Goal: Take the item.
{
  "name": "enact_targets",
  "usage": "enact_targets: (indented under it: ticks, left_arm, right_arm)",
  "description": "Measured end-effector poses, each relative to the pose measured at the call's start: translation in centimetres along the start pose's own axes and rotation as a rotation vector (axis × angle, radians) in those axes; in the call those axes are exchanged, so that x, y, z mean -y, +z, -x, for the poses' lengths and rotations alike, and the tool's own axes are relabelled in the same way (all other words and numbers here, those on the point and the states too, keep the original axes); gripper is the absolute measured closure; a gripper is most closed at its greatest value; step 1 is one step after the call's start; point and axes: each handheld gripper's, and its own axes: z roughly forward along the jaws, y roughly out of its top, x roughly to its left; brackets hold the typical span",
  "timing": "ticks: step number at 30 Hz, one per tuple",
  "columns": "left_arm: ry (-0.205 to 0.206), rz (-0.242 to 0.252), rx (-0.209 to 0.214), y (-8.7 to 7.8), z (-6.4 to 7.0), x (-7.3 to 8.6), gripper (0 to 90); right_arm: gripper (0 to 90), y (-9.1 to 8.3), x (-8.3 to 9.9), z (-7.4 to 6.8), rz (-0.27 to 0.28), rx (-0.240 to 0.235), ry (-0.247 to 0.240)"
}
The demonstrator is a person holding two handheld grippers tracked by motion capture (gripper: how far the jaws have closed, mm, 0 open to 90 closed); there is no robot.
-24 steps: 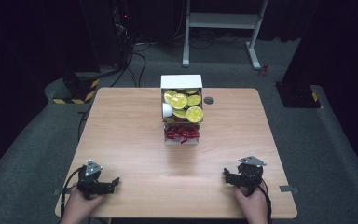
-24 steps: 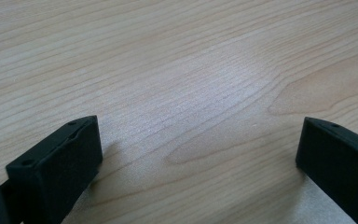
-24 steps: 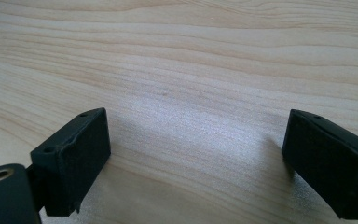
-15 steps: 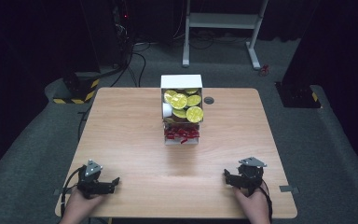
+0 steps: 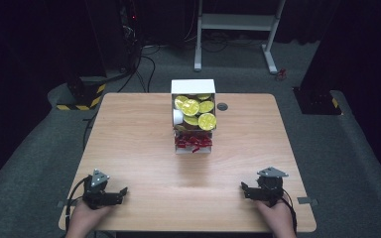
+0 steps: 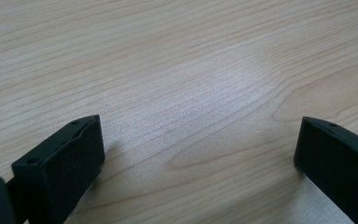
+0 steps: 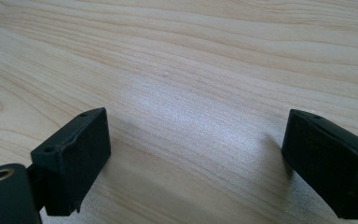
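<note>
A white box [image 5: 193, 87] stands at the far middle of the wooden table [image 5: 139, 144], packed with several yellow-lidded cups [image 5: 198, 113] above and red wrapped items [image 5: 193, 142] in its lower front part. My left gripper [image 5: 124, 191] rests near the front left edge, pointing right toward the table's middle. My right gripper [image 5: 243, 188] rests near the front right edge, pointing left. Both stand open with only bare wood between the jaws, as the left gripper [image 6: 198, 154] view and the right gripper [image 7: 196, 149] view show close up.
A small dark round grommet [image 5: 222, 106] sits in the table right of the box. Beyond the table are a white desk frame [image 5: 235, 29], cables [image 5: 144, 54] on the grey floor and yellow-black striped blocks [image 5: 82, 94].
</note>
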Motion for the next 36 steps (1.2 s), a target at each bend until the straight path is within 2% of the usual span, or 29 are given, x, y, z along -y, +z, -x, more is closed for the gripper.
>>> enact_targets:
  ticks: [1, 2, 7, 10, 11, 14, 19, 20, 23, 30, 31, 36]
  left_arm:
    - [-0.007, 0.005, 0.001, 0.0, 0.0, 0.0, 2.0]
    - [-0.023, 0.018, -0.018, -0.1, -0.1, 0.1, 6.5]
    - [-0.022, 0.014, -0.021, 0.0, 0.0, 0.0, 6.4]
    - [-0.016, 0.011, -0.017, 0.0, -0.1, 0.0, 5.9]
    - [-0.008, 0.006, -0.004, 0.0, -0.1, 0.0, 3.0]
    - [-0.01, -0.004, -0.009, 0.0, -0.1, 0.0, 0.0]
    - [-0.051, -0.024, -0.049, -0.1, -0.7, -0.1, 0.1]
    - [-0.069, -0.009, -0.05, -0.3, -0.8, 0.0, 0.0]
    - [-0.075, 0.009, -0.05, -0.6, -0.9, 0.0, 0.0]
    - [-0.067, 0.027, -0.054, -1.3, -0.9, 0.1, 0.0]
    - [-0.08, 0.035, -0.047, -1.4, -0.7, 0.0, 0.0]
    - [-0.066, 0.061, -0.031, -1.9, -0.4, -0.2, 0.0]
  right_arm:
    - [7.8, 0.0, 0.0, 0.0, 0.0, 0.0, 0.0]
    - [7.8, 0.0, 0.1, 0.0, 0.004, 0.001, 0.005]
    - [7.8, -0.1, 0.2, -0.1, 0.009, 0.003, 0.01]
    - [7.7, -0.1, 0.2, -0.1, 0.011, 0.001, 0.004]
    - [7.7, 0.0, 0.2, -0.1, 0.011, 0.004, 0.007]
    - [7.7, 0.0, 0.2, -0.1, 0.011, 0.005, 0.007]
    - [7.7, 0.0, 0.2, -0.1, 0.012, 0.005, 0.003]
    - [7.7, 0.0, 0.2, -0.1, 0.012, 0.004, 0.003]
    - [7.6, 0.0, 0.1, -0.1, 0.012, 0.003, 0.004]
    - [7.7, 0.0, 0.2, -0.1, 0.011, 0.005, 0.007]
    - [7.7, 0.0, 0.2, -0.1, 0.011, 0.005, 0.008]
    - [7.7, 0.0, 0.1, -0.1, 0.011, 0.004, 0.007]
